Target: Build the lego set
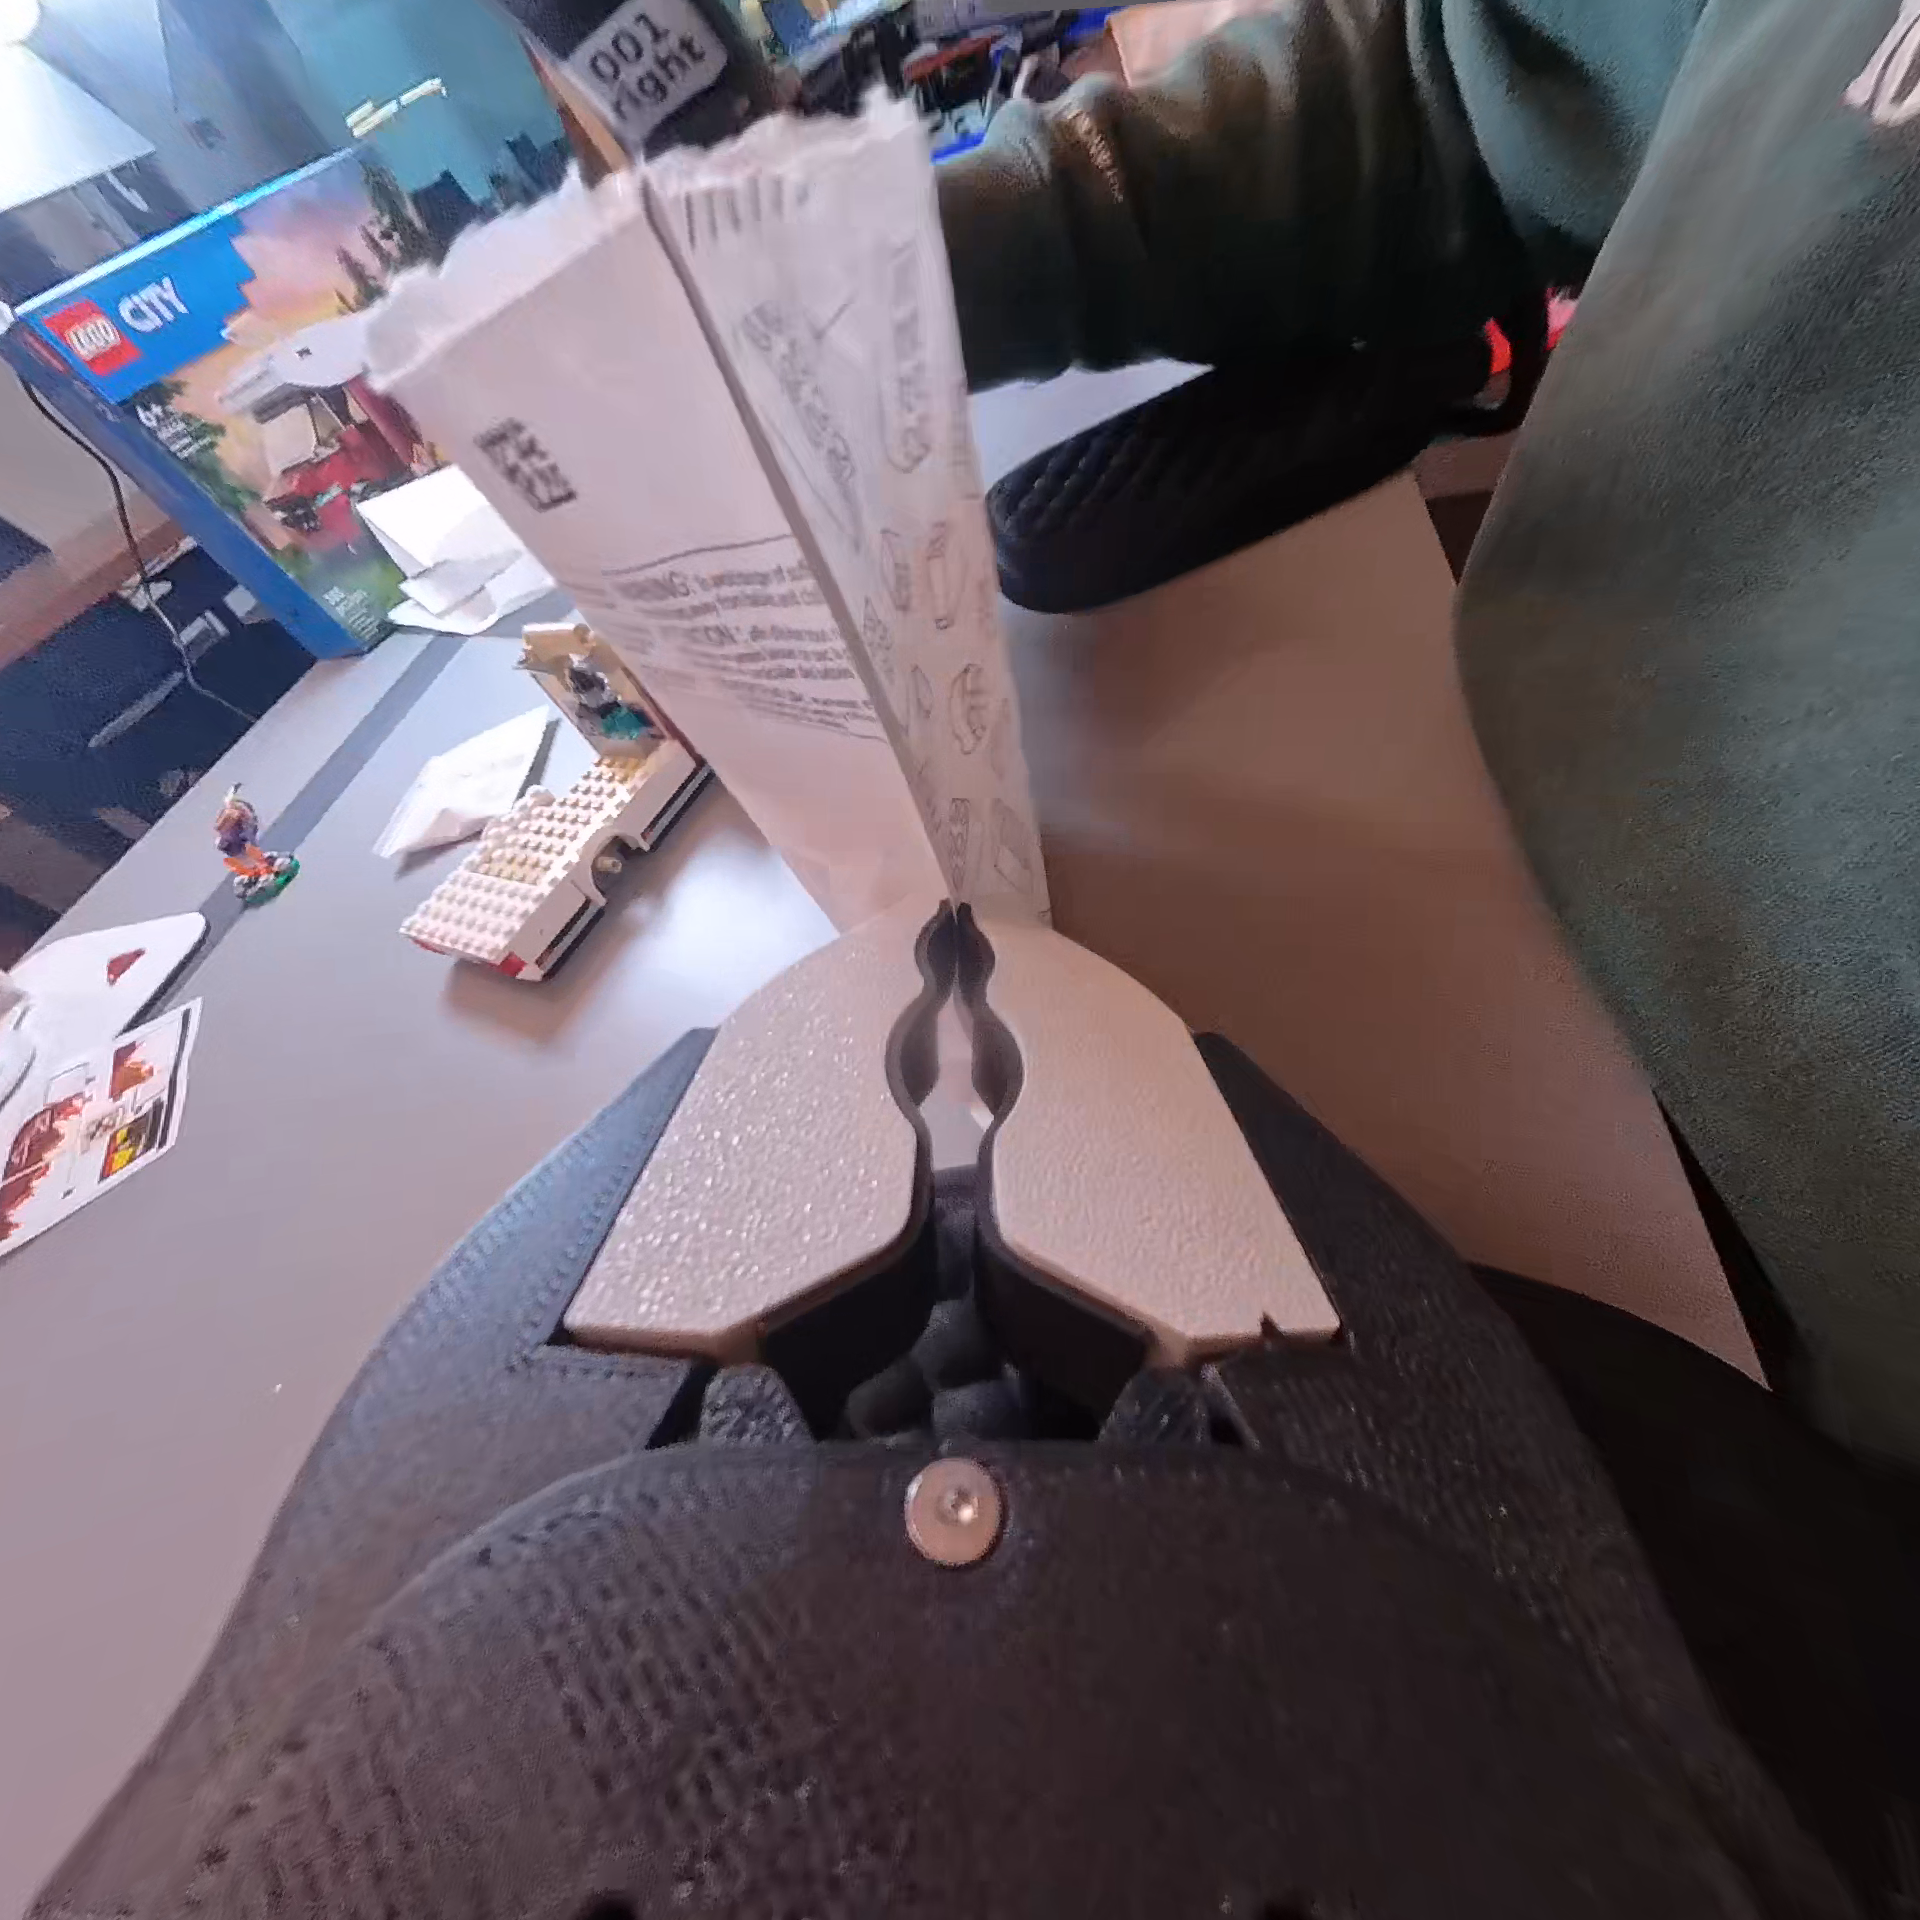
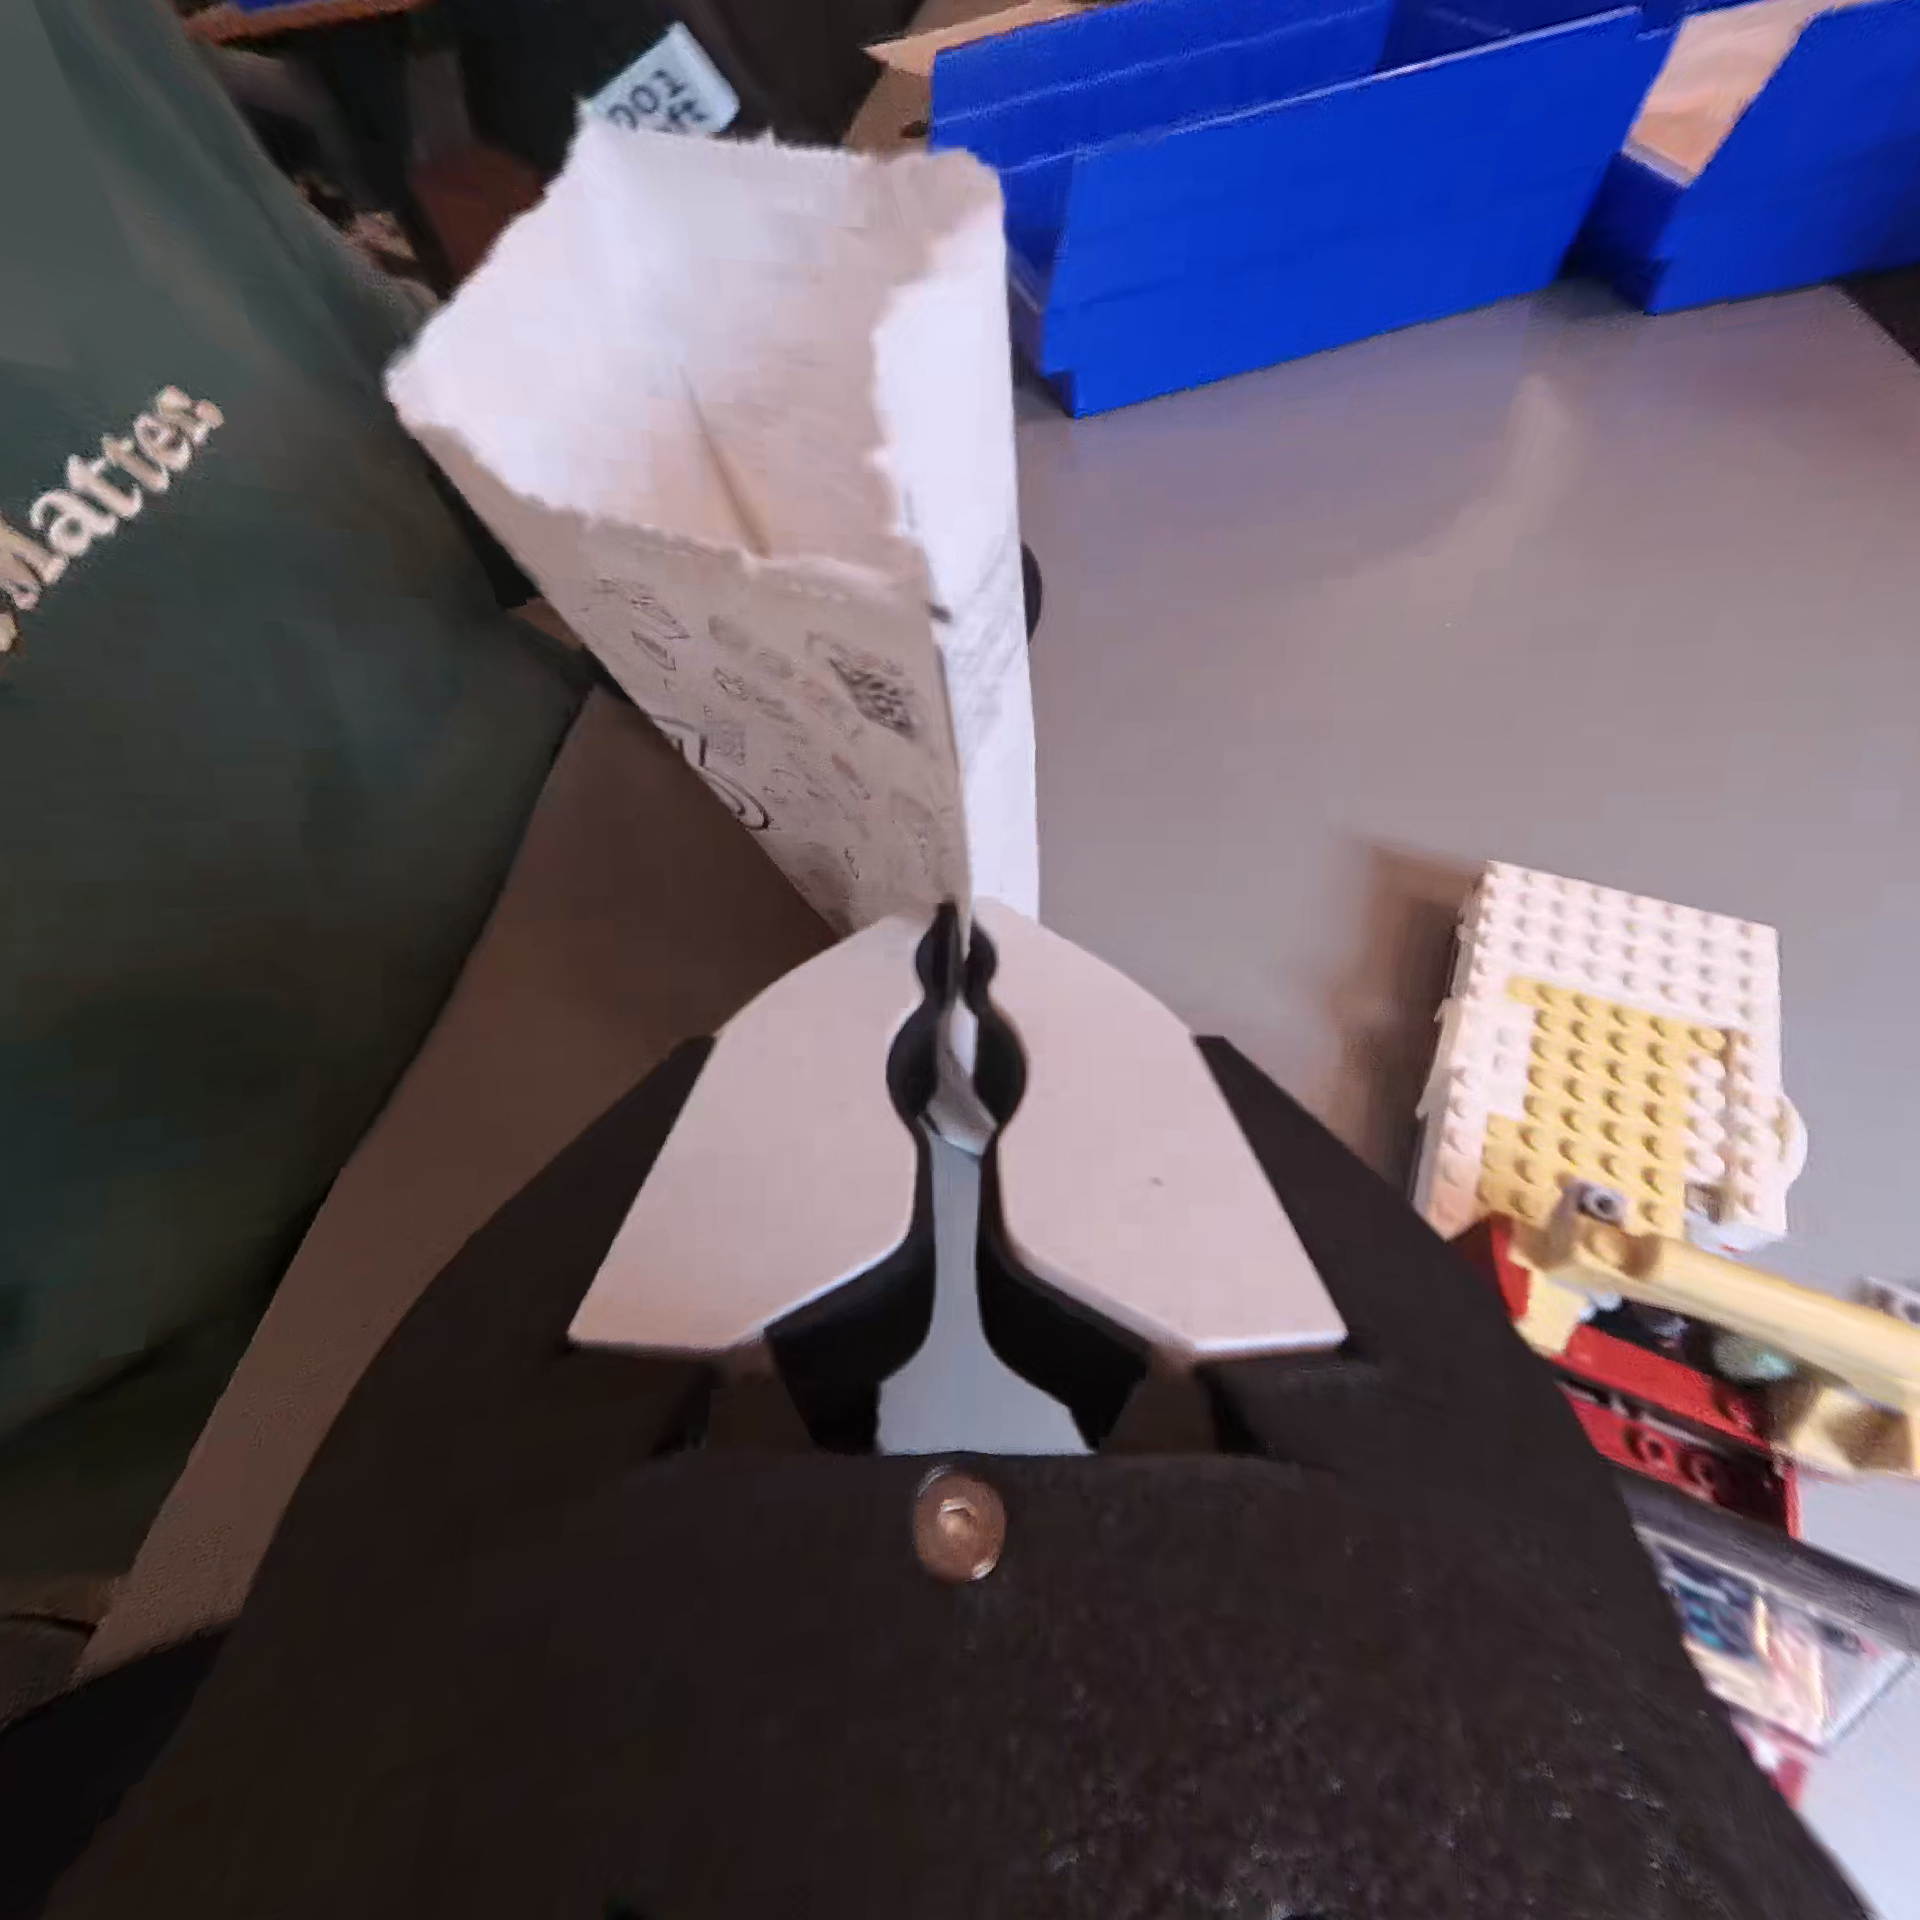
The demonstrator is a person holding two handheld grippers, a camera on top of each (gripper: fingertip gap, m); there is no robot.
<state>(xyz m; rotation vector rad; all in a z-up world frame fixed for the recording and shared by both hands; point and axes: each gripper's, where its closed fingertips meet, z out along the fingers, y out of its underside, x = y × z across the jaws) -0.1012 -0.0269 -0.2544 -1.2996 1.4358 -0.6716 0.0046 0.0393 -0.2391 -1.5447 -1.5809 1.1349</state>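
Note:
A white paper parts bag (image 1: 717,540) with printed brick drawings is held up above the grey table between both grippers. My left gripper (image 1: 956,914) is shut on one end of it. My right gripper (image 2: 958,920) is shut on the other end of the bag (image 2: 727,436). The bag's edge is torn and ragged. The right gripper's black body (image 1: 665,62) shows at the far end of the bag in the left wrist view. A partly built white, tan and red lego vehicle (image 1: 561,862) lies on the table; it also shows in the right wrist view (image 2: 1600,1081).
The lego set box (image 1: 218,416) stands at the back left. An instruction sheet (image 1: 94,1122), a minifigure (image 1: 244,842) and empty white bags (image 1: 468,790) lie on the table. Blue bins (image 2: 1299,187) stand behind. A person's green sleeve (image 1: 1714,520) is close by. Across from one pair of fingers to the other is roughly 15 cm.

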